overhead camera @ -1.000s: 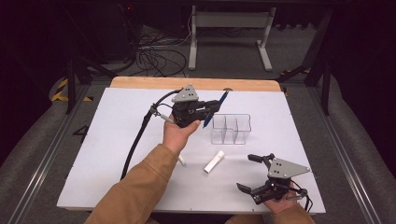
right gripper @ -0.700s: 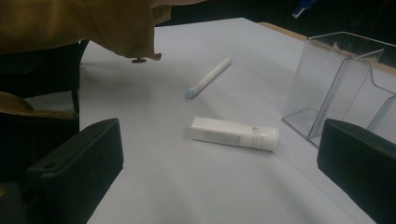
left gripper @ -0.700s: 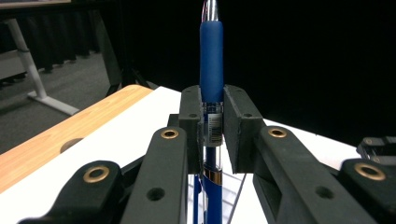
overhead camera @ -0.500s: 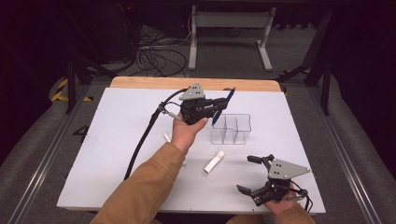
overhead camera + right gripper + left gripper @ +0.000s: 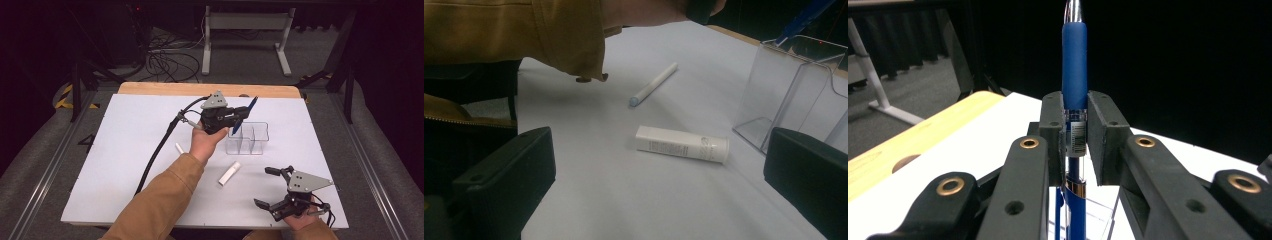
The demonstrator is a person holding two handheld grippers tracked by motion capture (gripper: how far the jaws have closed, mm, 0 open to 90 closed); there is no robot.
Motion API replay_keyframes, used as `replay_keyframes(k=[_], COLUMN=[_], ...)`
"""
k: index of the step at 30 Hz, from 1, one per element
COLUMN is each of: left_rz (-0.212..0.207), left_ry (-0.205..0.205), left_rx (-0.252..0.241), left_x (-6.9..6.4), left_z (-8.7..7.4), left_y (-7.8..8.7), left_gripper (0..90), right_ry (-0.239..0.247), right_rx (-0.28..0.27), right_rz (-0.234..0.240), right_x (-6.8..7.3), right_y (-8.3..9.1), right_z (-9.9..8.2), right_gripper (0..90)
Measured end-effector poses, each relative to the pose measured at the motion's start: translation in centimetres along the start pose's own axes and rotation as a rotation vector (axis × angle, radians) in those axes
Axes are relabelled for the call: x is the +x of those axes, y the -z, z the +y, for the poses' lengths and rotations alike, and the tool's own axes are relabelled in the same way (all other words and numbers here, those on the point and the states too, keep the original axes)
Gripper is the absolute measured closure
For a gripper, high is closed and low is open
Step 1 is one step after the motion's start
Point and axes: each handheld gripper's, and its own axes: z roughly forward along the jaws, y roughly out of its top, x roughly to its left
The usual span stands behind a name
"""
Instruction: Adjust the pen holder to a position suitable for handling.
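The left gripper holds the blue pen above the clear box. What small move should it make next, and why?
Probably lower the blue pen a little into the left compartment of the clear organizer, before opening. The left gripper is shut on the pen's barrel, the pen stands tilted, and its lower end seems just at the organizer's rim, not yet well inside.

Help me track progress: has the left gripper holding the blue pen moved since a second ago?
Yes. In the high view the left gripper, shut on the blue pen, has shifted right, toward the clear plastic compartment organizer, over its left end.
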Motion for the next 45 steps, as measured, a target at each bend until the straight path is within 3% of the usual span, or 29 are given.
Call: replay_keyframes(k=[11,12,14,21,24,31,38,45], left_rz=[-0.006,-0.002,0.015,0.069,0.075,0.064,0.065,0.06], left_ry=[-0.01,-0.008,-0.012,-0.081,-0.083,-0.096,-0.117,-0.108], left_rx=[0.051,0.054,0.065,0.077,0.068,0.053,0.058,0.06], left_x=[0.2,0.2,0.0,-0.7,-1.1,-2.1,-3.1,-3.6], left_z=[-0.7,-0.7,-0.6,-0.3,-0.4,-0.3,-0.4,-0.7], left_y=[0.2,0.3,0.8,4.1,5.6,7.9,9.2,9.8], left_gripper=[78.2,75.2,60.6,43.4,39.2,36.4,32.2,28.8], right_ry=[0.004,0.005,0.006,-0.001,-0.004,-0.008,-0.012,-0.019], right_rx=[-0.001,-0.001,-0.002,-0.003,-0.003,-0.004,-0.005,-0.009], right_rz=[-0.002,-0.002,-0.005,-0.013,-0.021,-0.033,-0.043,-0.049], right_x=[0.1,0.1,0.1,0.1,0.1,0.0,-0.1,-0.2], right_y=[0.0,0.0,0.1,0.0,-0.1,-0.2,-0.1,-0.1], right_z=[0.1,0.1,0.1,0.1,0.1,0.2,0.1,0.2], right_gripper=[0.7,0.8,0.8,0.6,0.4,0.2,0.0,0.0])
